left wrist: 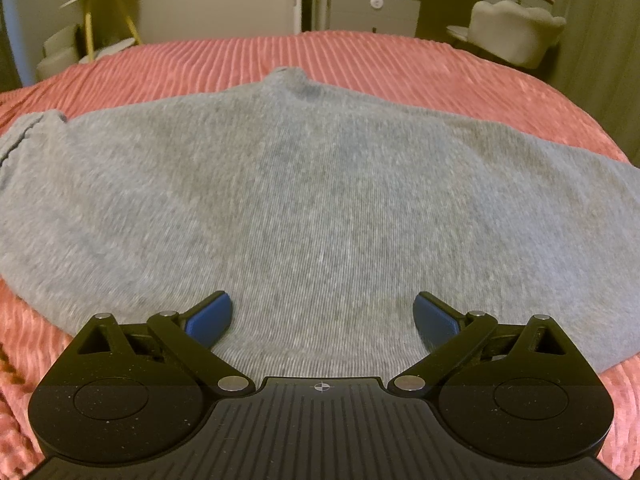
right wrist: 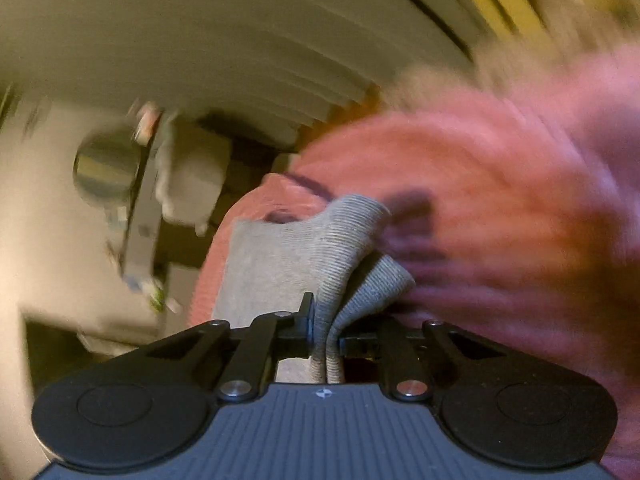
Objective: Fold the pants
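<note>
Grey knit pants [left wrist: 304, 200] lie spread across a pink ribbed bedspread [left wrist: 360, 60]. In the left wrist view my left gripper [left wrist: 323, 318] is open and empty, its blue pads [left wrist: 212, 316] just above the pants' near edge. In the right wrist view my right gripper [right wrist: 325, 326] is shut on a bunched end of the grey pants [right wrist: 296, 252] and holds it lifted above the bedspread [right wrist: 500, 184]. That view is tilted and blurred.
Beyond the bed stand a yellow side table [left wrist: 104, 4] at the left, a white cabinet [left wrist: 372, 8] in the middle and a pale armchair [left wrist: 516, 28] at the right. The bed's edge and floor show in the right wrist view.
</note>
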Tool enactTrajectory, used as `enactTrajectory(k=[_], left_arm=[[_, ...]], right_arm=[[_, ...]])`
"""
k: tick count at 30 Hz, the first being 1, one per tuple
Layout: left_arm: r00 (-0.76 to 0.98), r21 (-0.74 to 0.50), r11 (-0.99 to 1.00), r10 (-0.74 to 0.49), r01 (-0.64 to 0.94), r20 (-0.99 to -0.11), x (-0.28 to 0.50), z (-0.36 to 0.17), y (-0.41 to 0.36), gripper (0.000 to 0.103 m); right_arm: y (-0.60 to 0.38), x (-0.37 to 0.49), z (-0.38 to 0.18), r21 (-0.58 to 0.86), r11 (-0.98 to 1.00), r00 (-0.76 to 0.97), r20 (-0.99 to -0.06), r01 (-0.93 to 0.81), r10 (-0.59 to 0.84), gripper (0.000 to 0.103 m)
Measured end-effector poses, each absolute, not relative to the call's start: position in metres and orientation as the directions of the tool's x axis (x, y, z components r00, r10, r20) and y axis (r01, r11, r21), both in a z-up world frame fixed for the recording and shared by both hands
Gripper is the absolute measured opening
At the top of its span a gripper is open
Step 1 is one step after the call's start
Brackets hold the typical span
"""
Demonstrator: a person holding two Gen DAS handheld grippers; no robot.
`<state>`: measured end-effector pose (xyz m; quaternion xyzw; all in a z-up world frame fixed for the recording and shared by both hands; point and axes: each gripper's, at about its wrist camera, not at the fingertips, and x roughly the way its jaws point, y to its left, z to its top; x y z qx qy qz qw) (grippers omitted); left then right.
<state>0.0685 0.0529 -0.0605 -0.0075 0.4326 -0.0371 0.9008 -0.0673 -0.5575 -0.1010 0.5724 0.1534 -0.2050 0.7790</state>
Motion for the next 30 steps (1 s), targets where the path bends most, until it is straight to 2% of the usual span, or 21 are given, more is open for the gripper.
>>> enactTrajectory(k=[4, 8, 10, 12, 15, 17, 20, 23, 27, 30], left_arm=[[0.635, -0.065, 0.997, -0.074, 0.038, -0.769, 0.064, -0.056, 0.056, 0.101], [0.679, -0.073, 0.997, -0.051, -0.004, -0.733, 0.052, -0.042, 0.068, 0.101], [0.712, -0.098, 0.994, -0.043, -0.037, -0.701, 0.044, -0.034, 0.077, 0.101], [0.733, -0.11, 0.991, -0.022, -0.073, -0.679, 0.037, -0.026, 0.086, 0.101], [0.77, -0.137, 0.983, 0.007, -0.123, -0.638, 0.027, -0.016, 0.101, 0.101], [0.781, -0.15, 0.976, 0.029, -0.156, -0.624, 0.026, -0.015, 0.109, 0.101], [0.731, -0.213, 0.963, -0.026, -0.165, -0.682, 0.035, -0.024, 0.119, 0.101], [0.706, -0.257, 0.95, -0.06, -0.176, -0.706, 0.039, -0.031, 0.123, 0.101], [0.711, -0.283, 0.946, -0.09, -0.158, -0.697, 0.041, -0.036, 0.125, 0.101], [0.708, -0.292, 0.946, -0.107, -0.145, -0.698, 0.043, -0.037, 0.127, 0.101]], right_arm=[[-0.521, -0.042, -0.045, 0.586, 0.612, 0.825, -0.522, 0.531, -0.215, 0.01], [-0.464, -0.015, 0.015, 0.344, 0.828, 0.843, -0.472, 0.444, -0.256, 0.01], [-0.412, 0.001, 0.041, 0.19, 0.927, 0.878, -0.425, 0.323, -0.219, 0.01], [-0.339, 0.011, 0.053, -0.024, 0.993, 0.916, -0.383, 0.118, -0.119, 0.01], [-0.236, 0.013, 0.034, -0.199, 0.963, 0.901, -0.427, -0.182, 0.082, 0.01], [-0.185, 0.014, 0.006, -0.219, 0.922, 0.85, -0.497, -0.32, 0.177, 0.01], [-0.131, 0.022, -0.054, -0.206, 0.879, 0.728, -0.655, -0.43, 0.203, 0.013], [-0.112, 0.011, -0.07, -0.341, 0.843, 0.778, -0.613, -0.416, 0.136, 0.014], [-0.125, 0.019, -0.049, -0.221, 0.895, 0.75, -0.64, -0.386, 0.166, 0.013], [-0.123, 0.008, -0.03, -0.186, 0.92, 0.794, -0.582, -0.344, 0.179, 0.011]])
